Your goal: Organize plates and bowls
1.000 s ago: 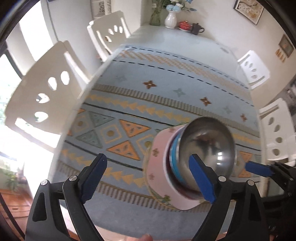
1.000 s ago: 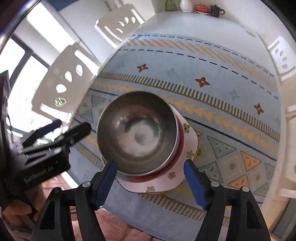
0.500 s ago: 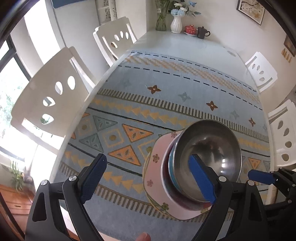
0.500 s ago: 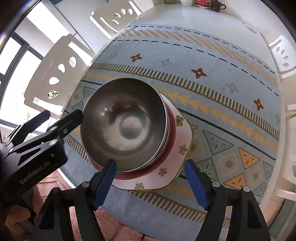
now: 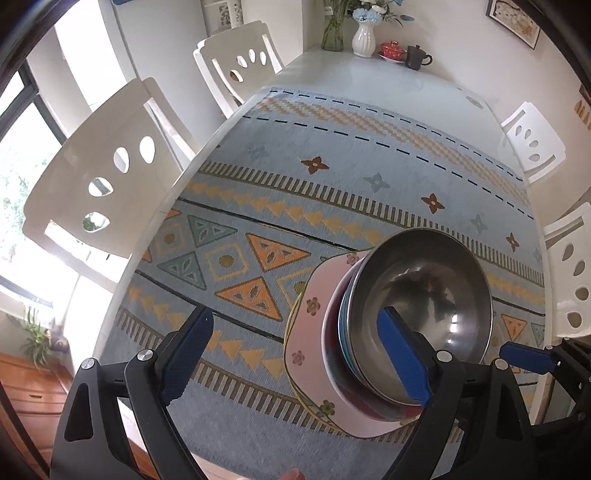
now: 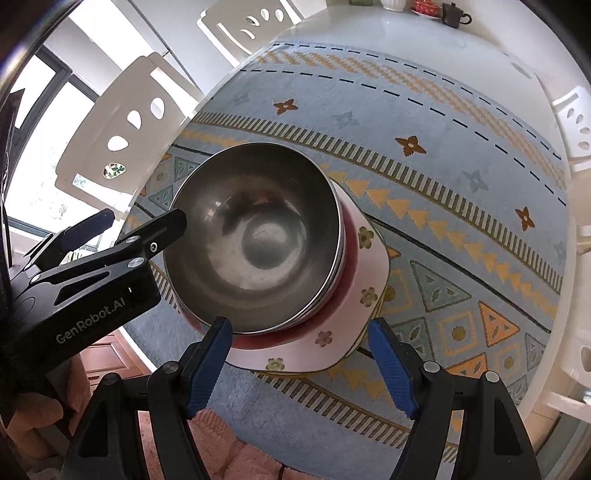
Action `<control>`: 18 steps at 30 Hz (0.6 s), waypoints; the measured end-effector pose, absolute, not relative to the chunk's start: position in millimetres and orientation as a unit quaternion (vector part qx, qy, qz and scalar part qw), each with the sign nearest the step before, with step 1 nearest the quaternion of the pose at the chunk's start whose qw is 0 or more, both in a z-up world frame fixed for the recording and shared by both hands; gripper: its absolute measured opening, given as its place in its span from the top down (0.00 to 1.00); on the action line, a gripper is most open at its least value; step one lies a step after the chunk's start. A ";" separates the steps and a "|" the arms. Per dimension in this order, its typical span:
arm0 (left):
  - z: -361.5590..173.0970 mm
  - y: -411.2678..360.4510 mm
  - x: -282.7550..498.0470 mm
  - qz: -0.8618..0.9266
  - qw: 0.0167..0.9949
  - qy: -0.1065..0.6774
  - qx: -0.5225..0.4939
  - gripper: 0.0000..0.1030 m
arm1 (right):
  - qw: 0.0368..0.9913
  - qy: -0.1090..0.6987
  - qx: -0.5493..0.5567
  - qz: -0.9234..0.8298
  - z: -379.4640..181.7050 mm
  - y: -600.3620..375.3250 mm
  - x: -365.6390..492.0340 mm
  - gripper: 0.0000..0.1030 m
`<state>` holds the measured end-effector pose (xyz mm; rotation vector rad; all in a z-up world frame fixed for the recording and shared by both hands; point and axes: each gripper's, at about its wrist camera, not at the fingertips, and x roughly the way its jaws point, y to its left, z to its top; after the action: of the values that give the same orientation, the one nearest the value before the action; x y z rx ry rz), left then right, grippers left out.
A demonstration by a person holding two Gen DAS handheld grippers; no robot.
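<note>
A steel bowl (image 6: 255,236) sits on top of a stack: a blue bowl and a red bowl (image 6: 351,254) under it, on a pink square plate with flowers (image 6: 332,343). The stack stands on the patterned cloth near the table's front edge. The stack shows in the left wrist view too: steel bowl (image 5: 424,291), blue bowl (image 5: 345,325), pink plate (image 5: 310,332). My left gripper (image 5: 295,354) is open and empty, to the left of the stack. My right gripper (image 6: 299,365) is open and empty, just in front of the plate's near edge.
White chairs (image 5: 107,177) stand along the left side and others (image 5: 532,144) along the right. A vase (image 5: 364,33), a red lidded cup (image 5: 391,48) and a dark cup (image 5: 415,57) sit at the table's far end. The left gripper's body (image 6: 85,280) shows beside the bowl.
Both grippers have pulled back and up from the stack a little. The stack has not moved.
</note>
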<state>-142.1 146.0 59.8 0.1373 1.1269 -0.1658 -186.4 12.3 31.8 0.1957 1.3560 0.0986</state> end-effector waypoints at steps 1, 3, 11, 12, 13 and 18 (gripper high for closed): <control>59.9 145.5 -142.3 -0.079 0.840 0.532 0.066 0.13 | 0.773 0.626 0.091 0.046 31.8 11.9 -186.5 0.28; 60.8 144.3 -143.0 -0.076 0.841 0.530 0.074 0.13 | 0.773 0.626 0.091 0.048 32.0 11.6 -186.6 0.28; 61.8 143.8 -144.4 -0.076 0.842 0.529 0.077 0.13 | 0.773 0.625 0.092 0.049 33.3 12.6 -187.9 0.28; 61.8 143.9 -144.6 -0.076 0.842 0.529 0.077 0.13 | 0.773 0.625 0.093 0.049 33.5 12.5 -188.3 0.28; 61.9 143.7 -144.8 -0.076 0.842 0.529 0.077 0.13 | 0.773 0.626 0.093 0.049 33.6 12.8 -188.6 0.28; 61.4 144.3 -145.5 -0.076 0.841 0.530 0.076 0.13 | 0.772 0.626 0.097 0.048 34.2 12.7 -190.4 0.28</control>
<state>-145.5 144.3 61.4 0.1604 1.1189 -0.1611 -190.4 12.7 34.2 0.2106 1.3578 0.1034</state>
